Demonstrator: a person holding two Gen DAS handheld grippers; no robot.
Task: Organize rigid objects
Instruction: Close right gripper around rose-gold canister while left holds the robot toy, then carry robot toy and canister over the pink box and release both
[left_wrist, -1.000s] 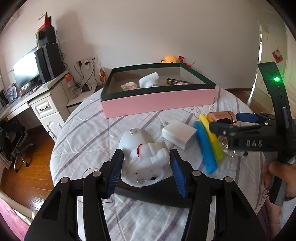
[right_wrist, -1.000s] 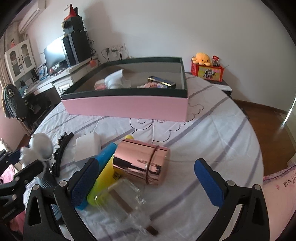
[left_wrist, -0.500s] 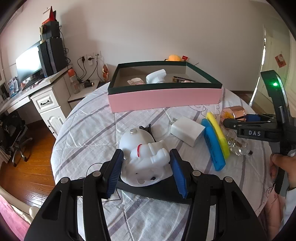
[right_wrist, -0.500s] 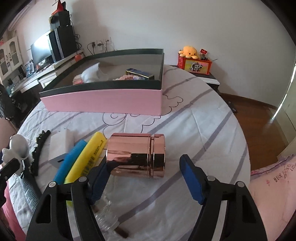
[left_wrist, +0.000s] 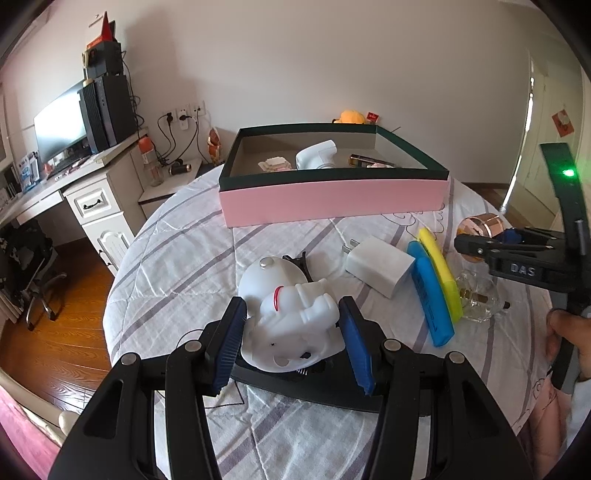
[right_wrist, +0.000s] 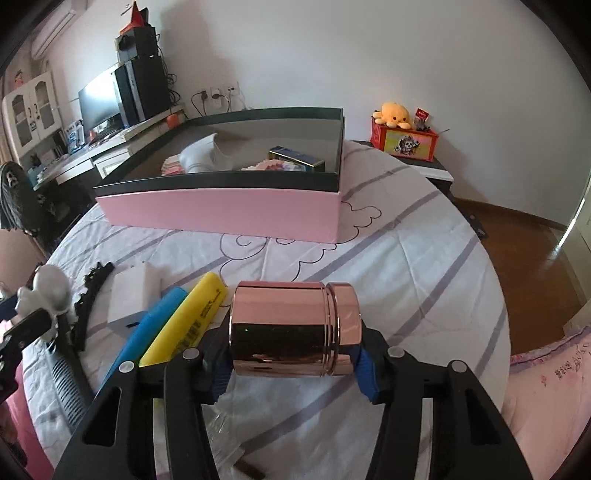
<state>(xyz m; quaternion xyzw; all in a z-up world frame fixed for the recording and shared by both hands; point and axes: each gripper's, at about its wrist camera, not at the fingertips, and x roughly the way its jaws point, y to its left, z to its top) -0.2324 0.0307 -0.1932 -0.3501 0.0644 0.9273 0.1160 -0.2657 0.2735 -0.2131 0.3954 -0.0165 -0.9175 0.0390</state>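
White astronaut figurine (left_wrist: 291, 325) lies on its side on the striped bedsheet (left_wrist: 177, 266), clamped btwn the blue pads of the left gripper (left_wrist: 293, 341), near the front-left of the round surface. Behind it a black toothed hair clip (left_wrist: 299, 260) pokes out. Moving right: a white plug adapter (left_wrist: 380, 266), then a blue highlighter (left_wrist: 430, 295) and a yellow highlighter (left_wrist: 441, 271) lying side by side, touching. Just right of those, a clear glass bottle (left_wrist: 478, 299) on its side. At far right the right gripper (right_wrist: 293, 350), held by a person's hand (left_wrist: 569, 339), has just been closing its jaws; both pads now press the ends of a rose-gold metal canister (right_wrist: 293, 328) lying sideways, cap end to the right. At the back, well apart from the loose items, a pink box w/ dark green rim (left_wrist: 332, 199) sits open, w/ a white object, a dark box and some pink items inside.
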